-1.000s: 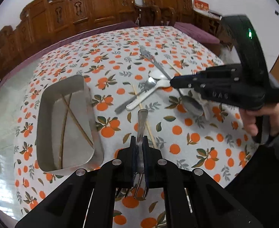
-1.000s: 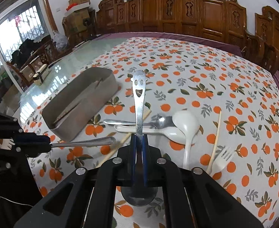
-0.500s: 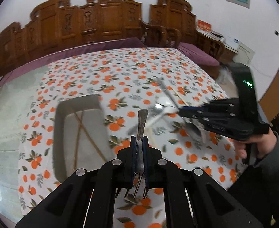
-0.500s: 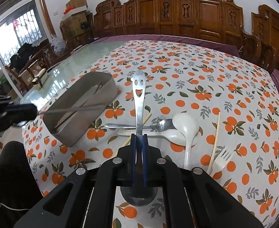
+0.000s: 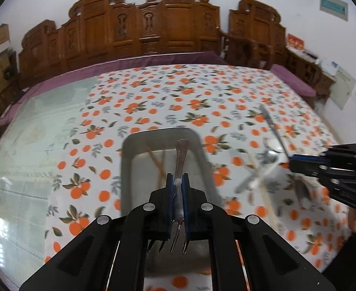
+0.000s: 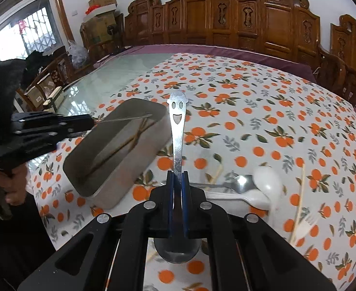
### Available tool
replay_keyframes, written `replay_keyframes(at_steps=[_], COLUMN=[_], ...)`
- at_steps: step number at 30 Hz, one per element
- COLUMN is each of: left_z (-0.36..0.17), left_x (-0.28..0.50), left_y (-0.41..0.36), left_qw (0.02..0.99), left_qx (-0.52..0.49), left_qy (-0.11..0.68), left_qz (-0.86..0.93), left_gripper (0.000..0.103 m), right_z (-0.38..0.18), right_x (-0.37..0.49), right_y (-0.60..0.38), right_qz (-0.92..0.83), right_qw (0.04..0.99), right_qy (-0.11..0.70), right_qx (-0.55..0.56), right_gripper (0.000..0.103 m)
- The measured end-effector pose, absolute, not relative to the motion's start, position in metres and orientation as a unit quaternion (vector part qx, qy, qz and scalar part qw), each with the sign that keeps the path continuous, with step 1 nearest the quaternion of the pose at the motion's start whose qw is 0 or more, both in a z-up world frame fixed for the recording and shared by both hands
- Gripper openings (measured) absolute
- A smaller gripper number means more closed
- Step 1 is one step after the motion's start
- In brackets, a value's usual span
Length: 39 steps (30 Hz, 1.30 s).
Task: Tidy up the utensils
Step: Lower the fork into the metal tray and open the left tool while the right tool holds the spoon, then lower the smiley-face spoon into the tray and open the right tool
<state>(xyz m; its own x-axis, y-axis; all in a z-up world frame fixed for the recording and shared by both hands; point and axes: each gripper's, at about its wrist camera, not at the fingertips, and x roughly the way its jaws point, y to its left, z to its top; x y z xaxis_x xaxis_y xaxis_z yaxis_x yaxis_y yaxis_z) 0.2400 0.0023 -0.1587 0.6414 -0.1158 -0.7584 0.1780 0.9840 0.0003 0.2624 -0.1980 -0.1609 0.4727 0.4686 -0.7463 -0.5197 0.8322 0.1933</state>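
My left gripper (image 5: pixel 177 184) is shut on a metal fork (image 5: pixel 181 156), handle pointing forward, held over the metal tray (image 5: pixel 129 160) that holds wooden chopsticks (image 5: pixel 157 163). The left gripper also shows in the right wrist view (image 6: pixel 90 122), its fork (image 6: pixel 124 118) above the tray (image 6: pixel 129 169). My right gripper (image 6: pixel 177 179) is shut on a metal spoon (image 6: pixel 177 126) with a smiley-face handle, right of the tray. The right gripper shows in the left wrist view (image 5: pixel 293 163) with the spoon (image 5: pixel 272 126).
On the orange-print tablecloth (image 6: pixel 250 111) right of the tray lie a white plastic spoon (image 6: pixel 267 181), a metal spoon (image 6: pixel 238 184), a white plastic fork (image 6: pixel 306 223) and loose chopsticks (image 6: pixel 300 194). Carved wooden chairs (image 6: pixel 226 17) ring the table.
My left gripper has swung left with the fork, from beside the tray to over it. My right gripper has stayed near the utensil pile with the spoon.
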Motion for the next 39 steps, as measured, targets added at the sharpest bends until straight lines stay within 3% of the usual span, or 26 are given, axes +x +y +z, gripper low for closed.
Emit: replay_keyframes(at_steps=[12,21,23,27,29,33,35,39], left_z=[-0.195,-0.178,-0.171,-0.159,-0.154,-0.146,-0.143,-0.139], left_x=[0.259,0.255,0.252,0.249,0.247,0.244,0.244,0.243], left_y=[0.013,0.027,0.034,0.052,0.060,0.076,0.083,0.096], left_qw=[0.889,0.897,0.903,0.911,0.915,0.921,0.924,0.928], left_qx=[0.022,-0.004,-0.005,-0.006,-0.006,-0.007,-0.009,-0.013], left_qy=[0.453,0.436,0.425,0.410,0.400,0.388,0.383,0.373], left_qz=[-0.066,-0.071,-0.065,-0.053,-0.042,-0.025,-0.017,-0.004], left_gripper=[0.006,0.008,0.019,0.026,0.035,0.040,0.055,0.064], right_z=[-0.158,-0.152,-0.151,-0.151,-0.151,-0.150,-0.150,-0.158], right_x=[0.266,0.264,0.265,0.268,0.270,0.272,0.273,0.276], right_y=[-0.156,-0.140,-0.135,-0.121,-0.112,-0.093,-0.085,-0.070], right_qz=[0.304,0.300,0.300,0.300,0.301,0.309,0.311,0.308], right_qw=[0.849,0.849,0.849,0.850,0.850,0.849,0.849,0.847], right_qy=[0.432,0.435,0.434,0.433,0.432,0.428,0.427,0.433], right_qx=[-0.014,-0.008,-0.005,0.005,0.010,0.021,0.021,0.021], right_gripper=[0.007,0.007,0.007,0.007,0.007,0.007,0.007,0.007])
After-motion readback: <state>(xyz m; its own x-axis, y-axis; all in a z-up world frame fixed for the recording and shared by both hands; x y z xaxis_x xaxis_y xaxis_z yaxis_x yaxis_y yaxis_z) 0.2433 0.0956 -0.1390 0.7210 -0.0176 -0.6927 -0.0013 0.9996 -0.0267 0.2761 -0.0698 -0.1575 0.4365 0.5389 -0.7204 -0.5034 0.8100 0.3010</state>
